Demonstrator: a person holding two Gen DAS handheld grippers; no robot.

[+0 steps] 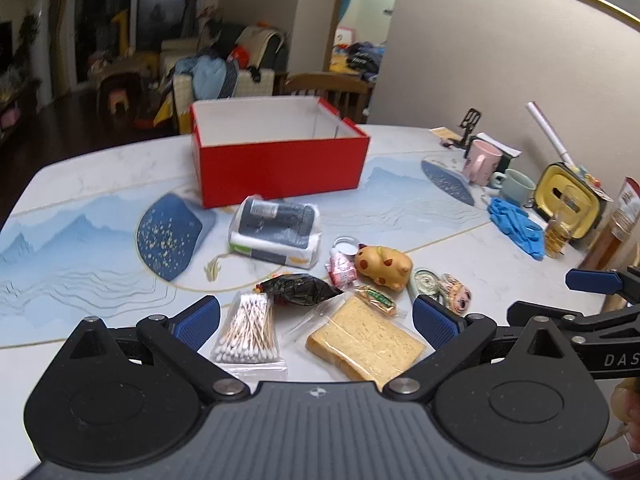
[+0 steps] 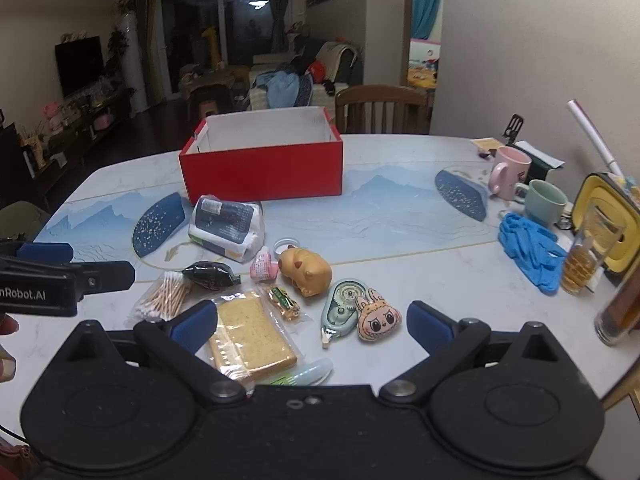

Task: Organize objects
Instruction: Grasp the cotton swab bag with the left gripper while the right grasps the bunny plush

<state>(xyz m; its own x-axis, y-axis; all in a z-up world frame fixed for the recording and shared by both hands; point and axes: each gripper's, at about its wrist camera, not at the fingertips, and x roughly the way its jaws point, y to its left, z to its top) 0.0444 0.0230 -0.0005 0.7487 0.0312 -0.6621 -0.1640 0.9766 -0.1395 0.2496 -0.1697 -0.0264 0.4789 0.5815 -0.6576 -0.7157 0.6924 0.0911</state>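
From your left wrist camera, your left claw [image 1: 316, 318] stands spread wide with nothing between its blue pads, hovering over the near edge of the bench [image 1: 100, 176]. Between the pads you see the bag of cotton swabs [image 1: 248, 330] at 7 o'clock and the wrapped bread slice [image 1: 364, 344] at 5 o'clock. Beyond them lie the black packet [image 1: 300, 289], the small green snack [image 1: 378, 299], the pink sachet [image 1: 342, 270] and the tan spotted toy animal [image 1: 384, 266]. At 12 o'clock the open red box [image 1: 280, 170] sits on the bench, with the wrapped tissue pack [image 1: 276, 232] just in front of it. Your right claw [image 1: 560, 300] pokes in at 3 o'clock.

From your right wrist camera, your right claw [image 2: 312, 326] is likewise wide open and empty. The bread slice [image 2: 252, 332] lies at its 8 o'clock beside the left pad; the correction tape dispenser [image 2: 342, 306] and the bunny-eared charm [image 2: 378, 316] touch each other near the middle. The red box [image 2: 262, 170] stands at 12 o'clock, the blue gloves [image 2: 528, 248], the green mug [image 2: 544, 200] and the pink mug [image 2: 510, 172] at 2 o'clock. Your left claw [image 2: 60, 264] enters at 9 o'clock.
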